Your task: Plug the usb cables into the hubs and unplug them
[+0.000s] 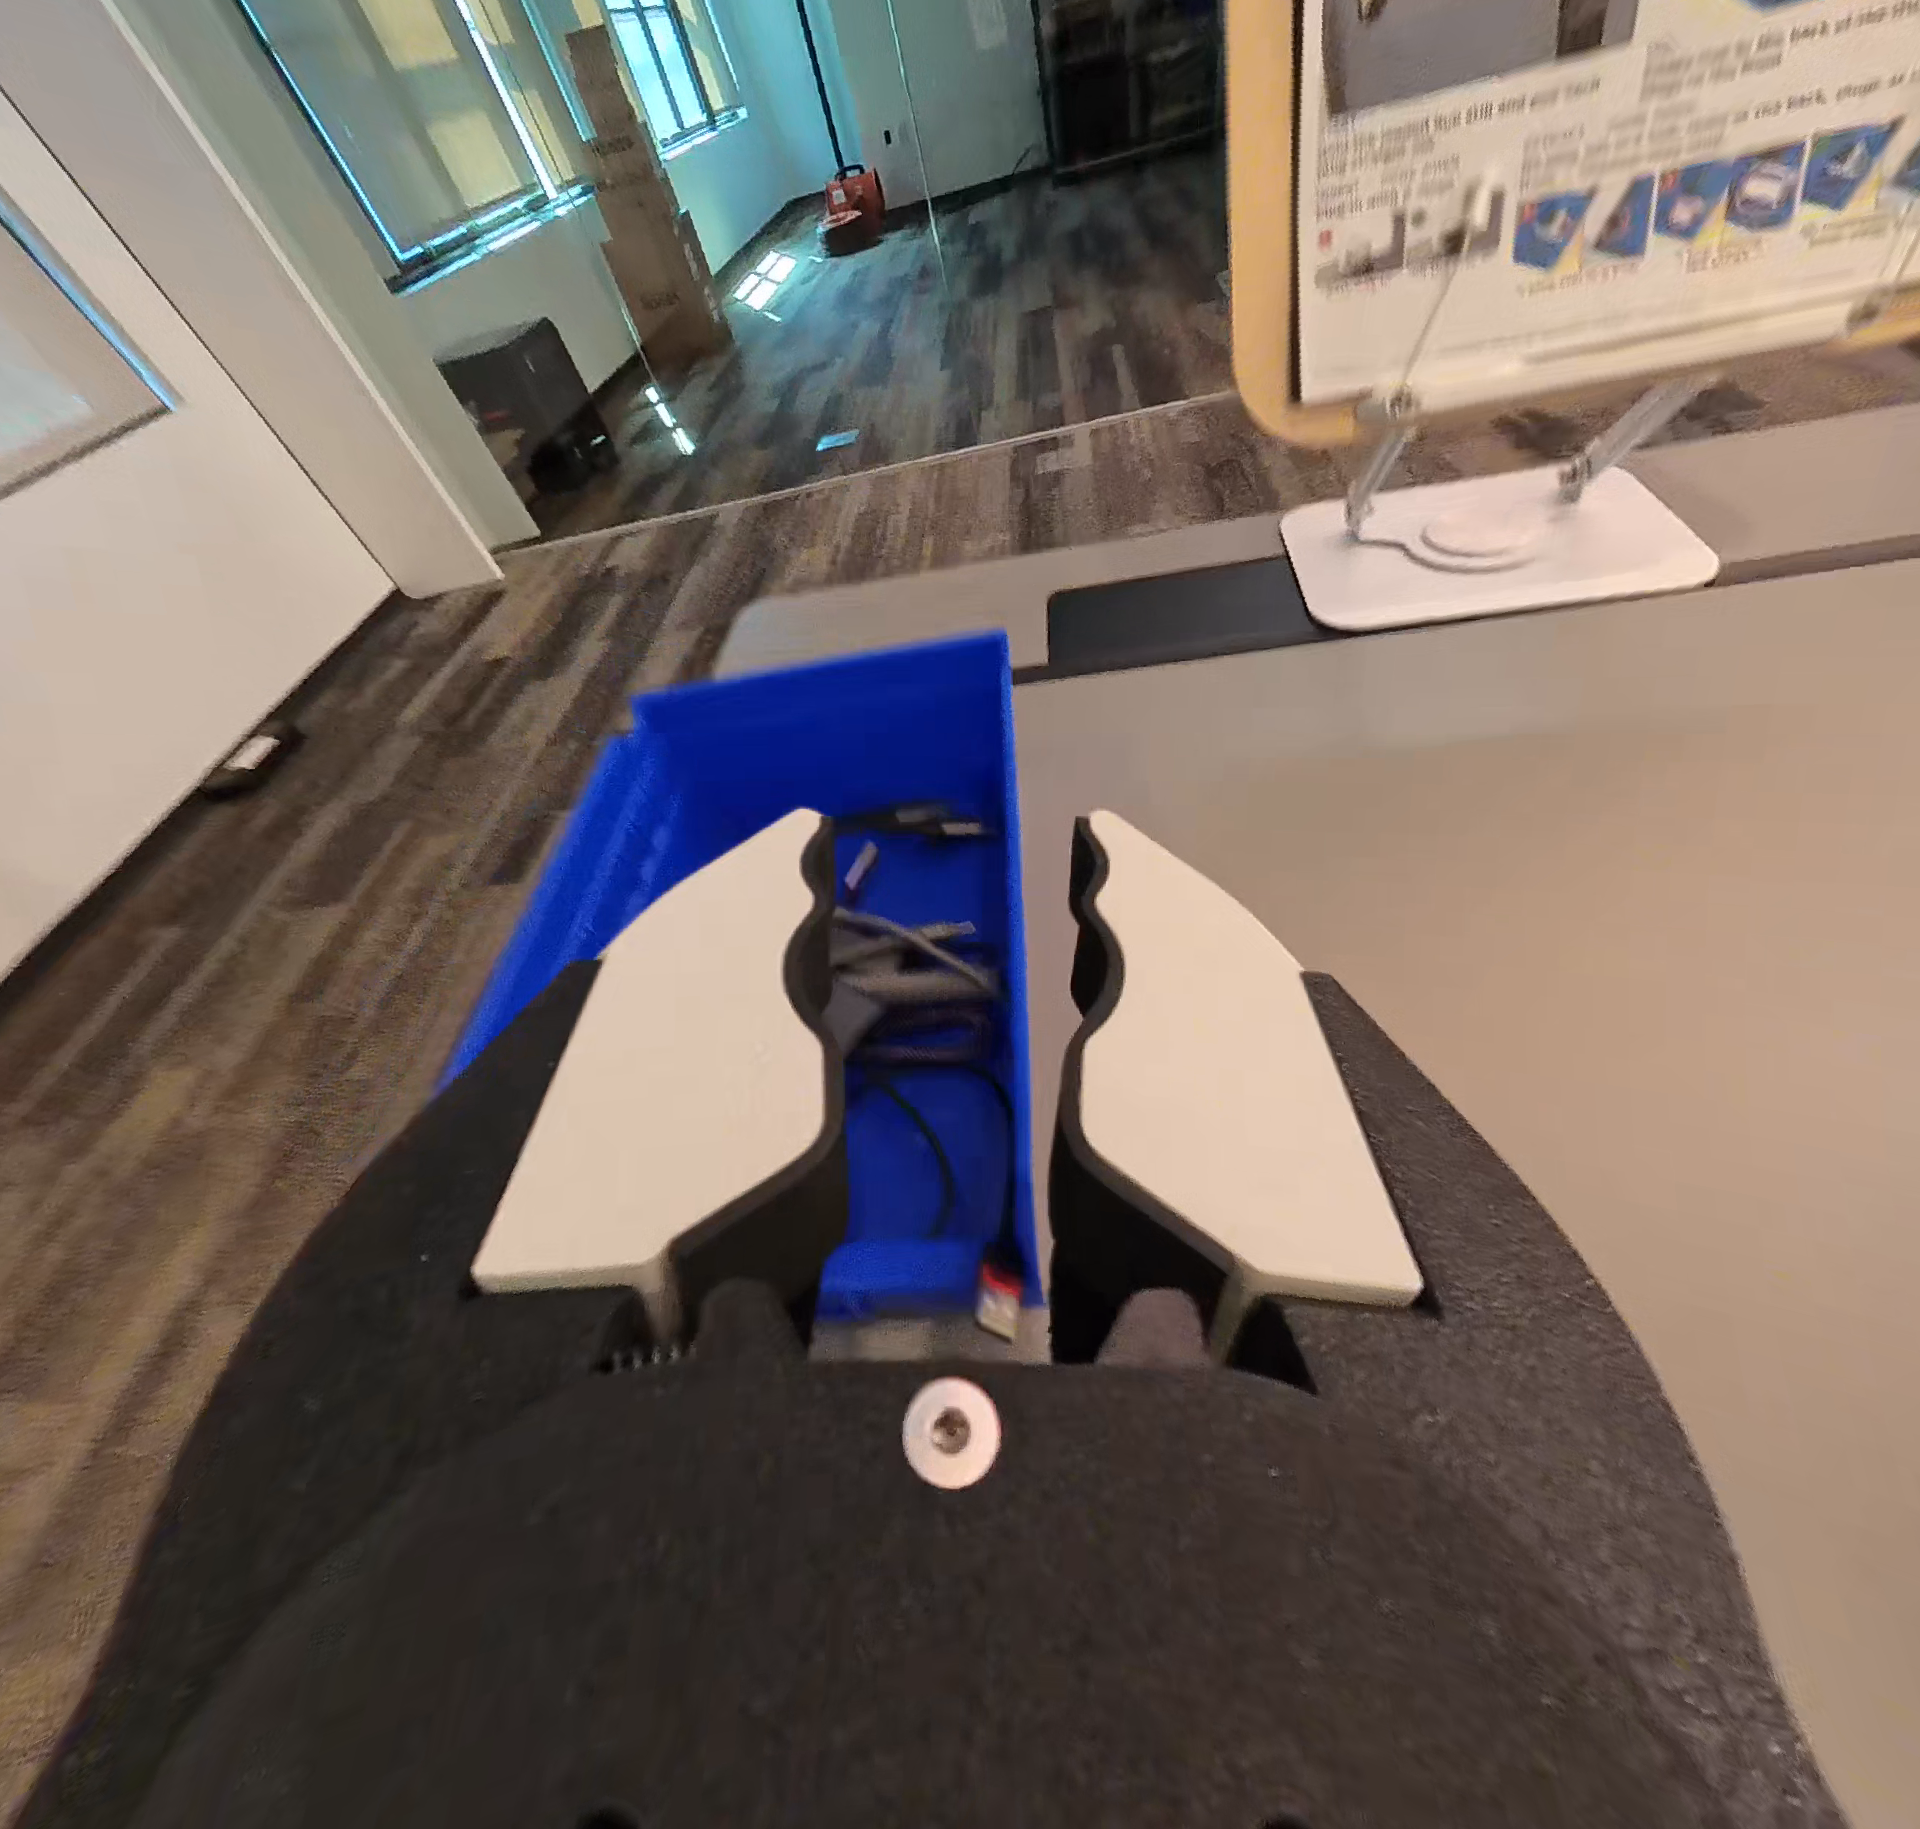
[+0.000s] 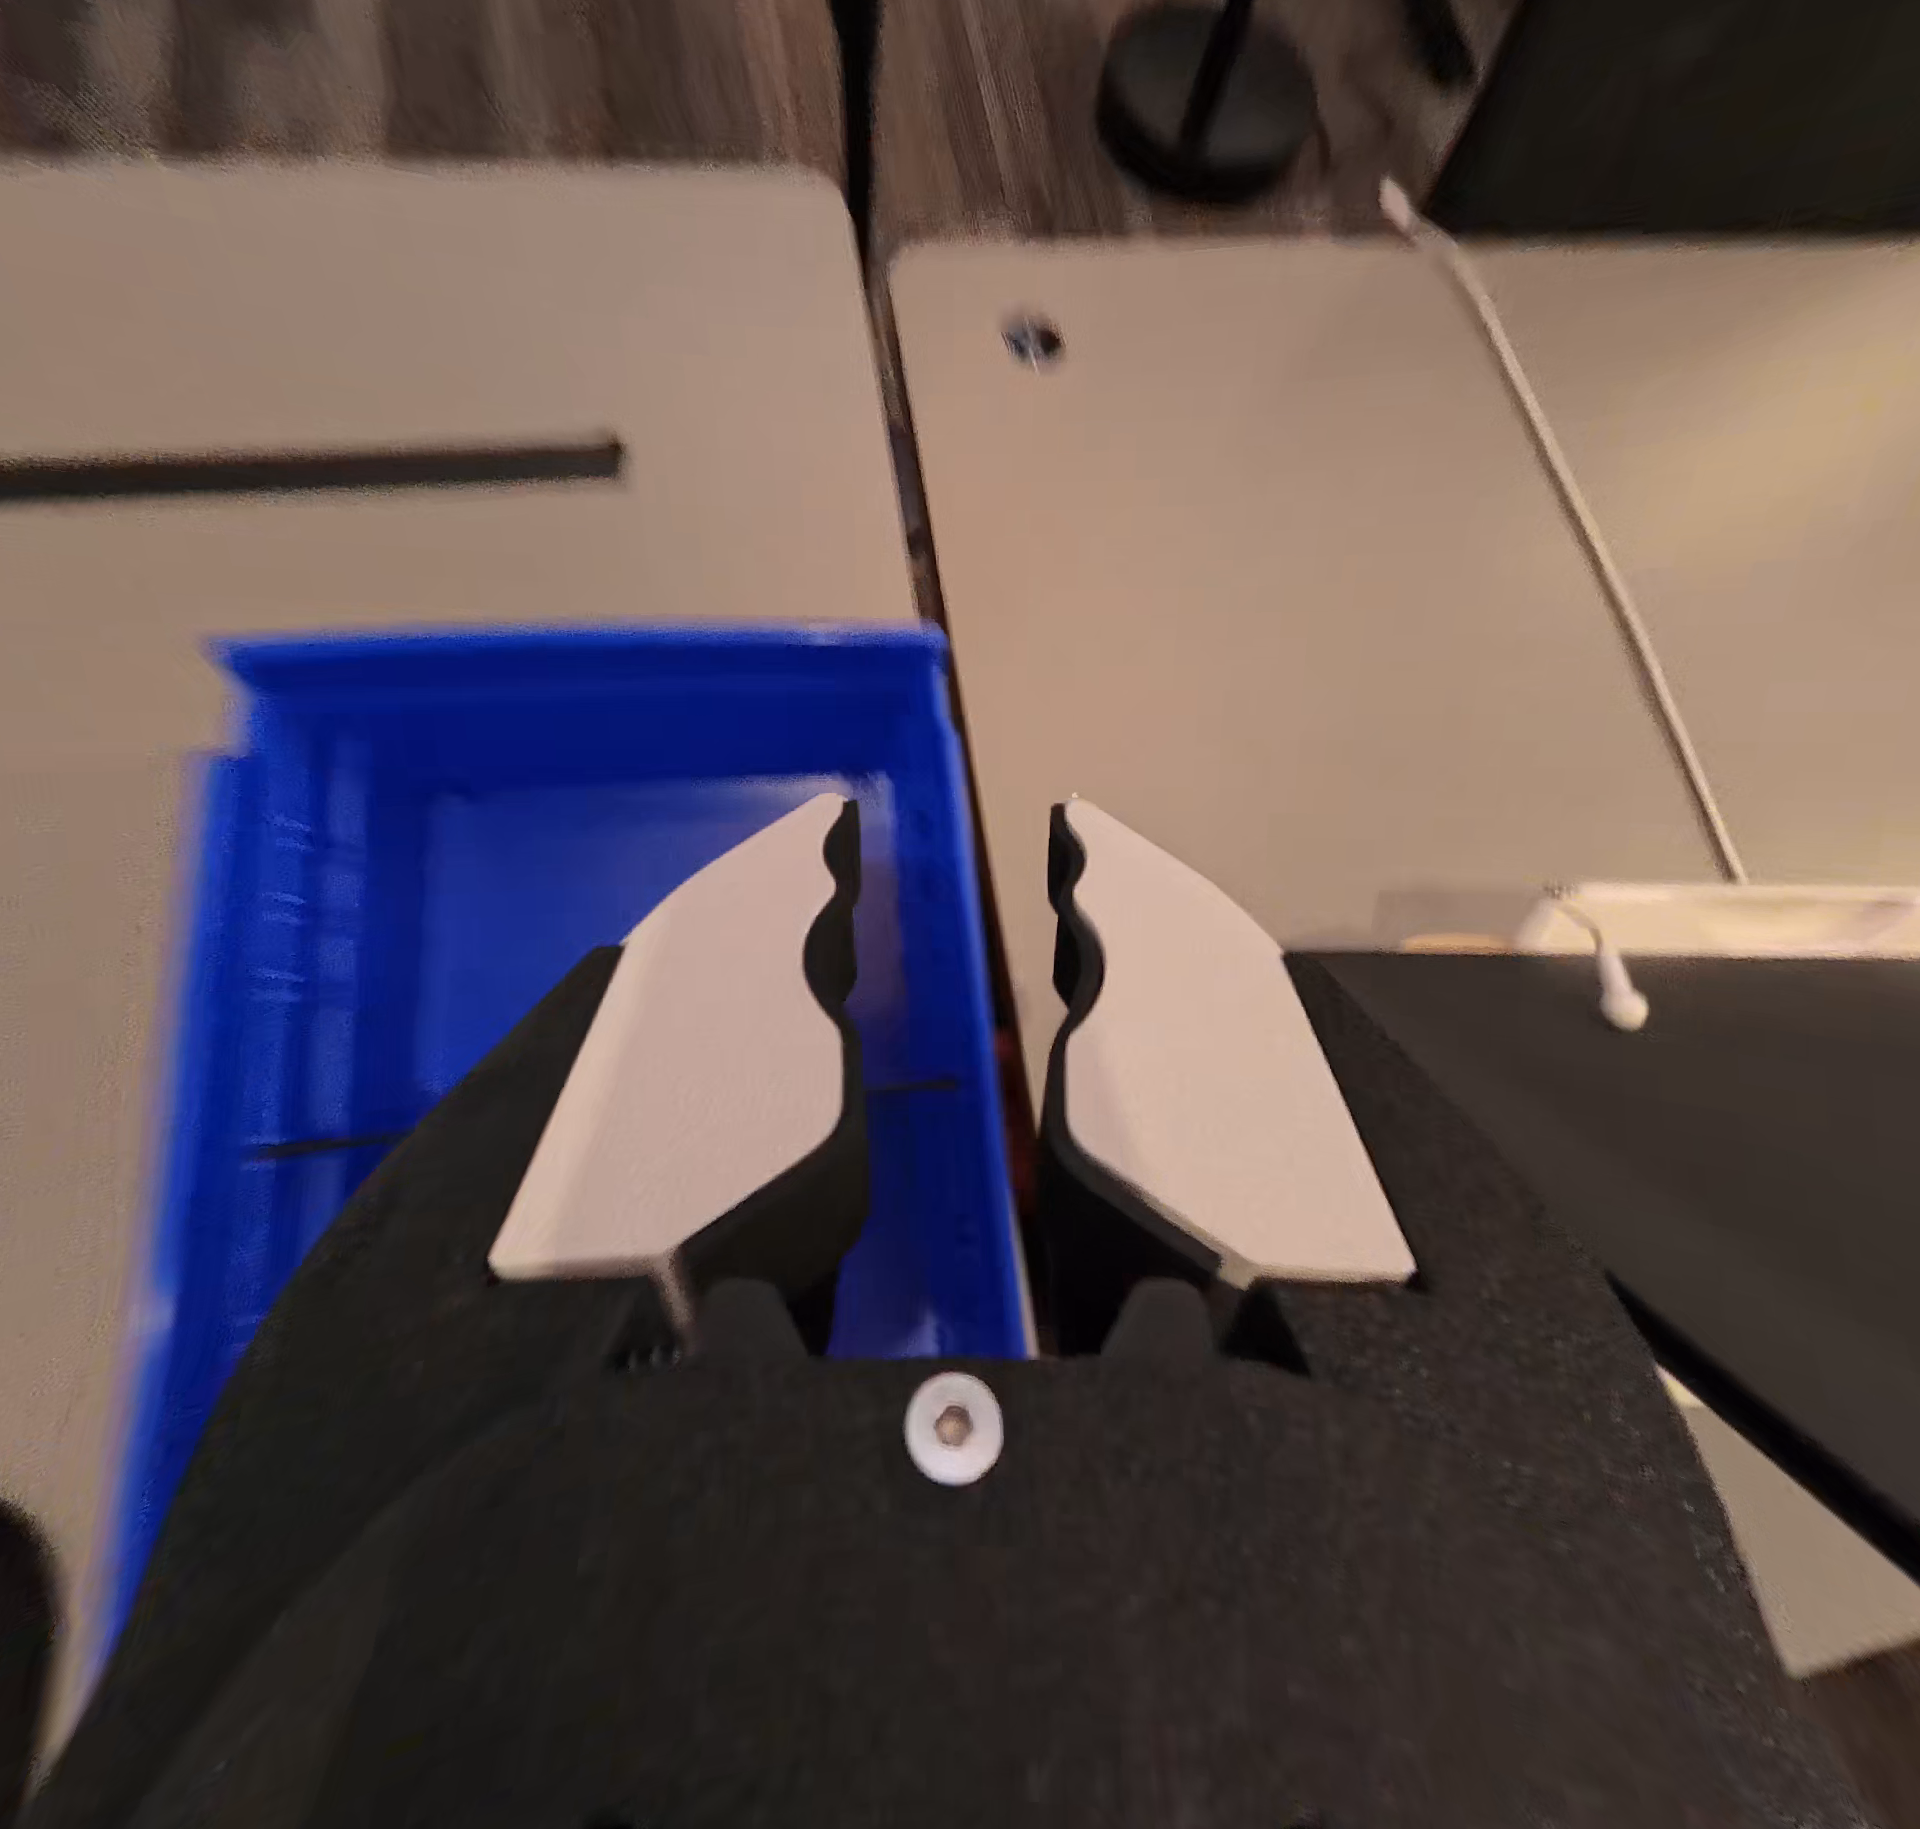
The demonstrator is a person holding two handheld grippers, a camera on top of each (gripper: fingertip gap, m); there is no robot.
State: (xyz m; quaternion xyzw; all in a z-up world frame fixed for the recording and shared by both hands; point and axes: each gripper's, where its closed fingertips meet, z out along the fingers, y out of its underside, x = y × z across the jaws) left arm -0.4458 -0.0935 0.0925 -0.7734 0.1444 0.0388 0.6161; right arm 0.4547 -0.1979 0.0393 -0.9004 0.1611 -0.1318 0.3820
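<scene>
In the left wrist view a blue bin [image 1: 810, 740] stands at the table's left edge and holds a tangle of grey and black usb cables [image 1: 914, 990]. My left gripper [image 1: 948, 823] is open and empty, held above the bin's right wall. In the right wrist view a second blue bin [image 2: 582, 699] looks empty where its floor shows. My right gripper [image 2: 956, 808] is open and empty over that bin's right wall. No hub shows clearly in either view.
A document stand with a white base [image 1: 1496, 553] and a printed sheet [image 1: 1579, 138] stands at the back right. A black mat [image 2: 1662, 1156] with a white cable [image 2: 1600, 574] lies right of the second bin. The grey table [image 1: 1455, 844] ends at carpeted floor [image 1: 260, 1000] on the left. Left tips to right tips: about 90 cm.
</scene>
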